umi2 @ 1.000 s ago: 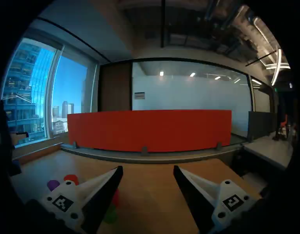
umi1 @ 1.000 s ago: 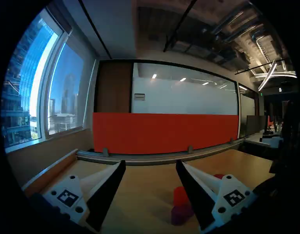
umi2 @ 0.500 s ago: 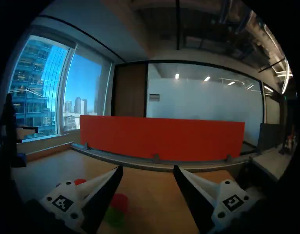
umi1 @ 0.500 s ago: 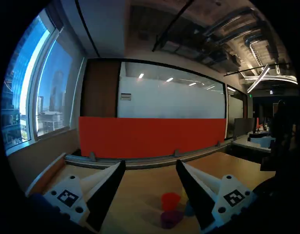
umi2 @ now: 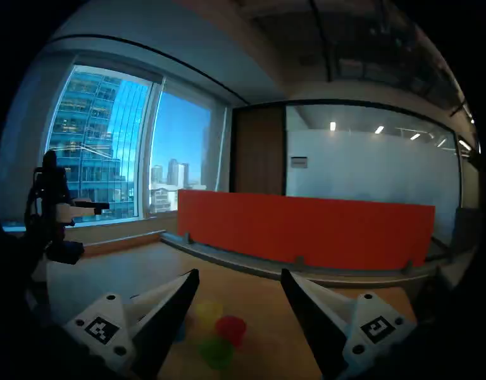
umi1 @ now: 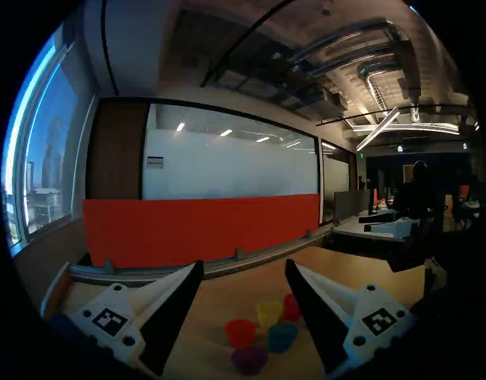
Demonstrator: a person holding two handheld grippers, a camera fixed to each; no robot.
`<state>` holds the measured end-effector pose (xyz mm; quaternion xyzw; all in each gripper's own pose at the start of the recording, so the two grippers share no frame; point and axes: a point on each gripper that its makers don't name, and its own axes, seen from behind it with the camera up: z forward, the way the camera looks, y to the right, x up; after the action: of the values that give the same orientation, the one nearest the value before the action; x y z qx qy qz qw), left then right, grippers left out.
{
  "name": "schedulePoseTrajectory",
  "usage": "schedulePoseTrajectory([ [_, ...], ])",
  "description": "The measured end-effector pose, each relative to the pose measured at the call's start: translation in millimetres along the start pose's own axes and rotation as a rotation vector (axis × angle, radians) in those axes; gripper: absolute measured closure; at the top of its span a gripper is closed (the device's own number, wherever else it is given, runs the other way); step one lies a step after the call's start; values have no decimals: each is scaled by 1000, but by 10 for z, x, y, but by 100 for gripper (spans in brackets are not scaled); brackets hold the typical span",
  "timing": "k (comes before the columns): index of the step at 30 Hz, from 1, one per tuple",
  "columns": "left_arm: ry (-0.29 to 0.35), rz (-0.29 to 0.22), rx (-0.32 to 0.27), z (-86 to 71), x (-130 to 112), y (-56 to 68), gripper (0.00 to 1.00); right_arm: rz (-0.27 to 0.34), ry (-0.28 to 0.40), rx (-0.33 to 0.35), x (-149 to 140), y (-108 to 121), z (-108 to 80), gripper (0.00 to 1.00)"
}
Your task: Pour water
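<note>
Left tool (umi1: 243, 262) and right tool (umi2: 239, 271), both spread wide and empty. Over the last second I swung each toward the cluster of small coloured cups (umi1: 279, 335), which came to lie between the fingers in both views, standing together on the counter (umi1: 205, 316). I gripped nothing; I judged this approach only, the pour not yet begun.

Cups (umi1: 269, 315) clustered on table (umi1: 225, 299); bare wood around them; orange partition (umi1: 199, 228) walls far edge.
</note>
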<state>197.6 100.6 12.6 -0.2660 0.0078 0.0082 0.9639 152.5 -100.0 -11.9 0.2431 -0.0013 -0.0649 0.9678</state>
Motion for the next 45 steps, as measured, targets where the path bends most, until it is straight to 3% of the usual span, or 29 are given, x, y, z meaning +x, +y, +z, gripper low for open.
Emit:
schedulePoseTrajectory([
  [6,-48,-11,-44,24,-141,86,4,10,-15,39,4,-70,-2,0],
  [24,-140,57,-135,36,-396,300,4,-28,-145,123,-353,-245,-21,0],
  [45,-304,70,-254,252,-1140,530,4,-45,-278,173,-943,-298,18,0],
])
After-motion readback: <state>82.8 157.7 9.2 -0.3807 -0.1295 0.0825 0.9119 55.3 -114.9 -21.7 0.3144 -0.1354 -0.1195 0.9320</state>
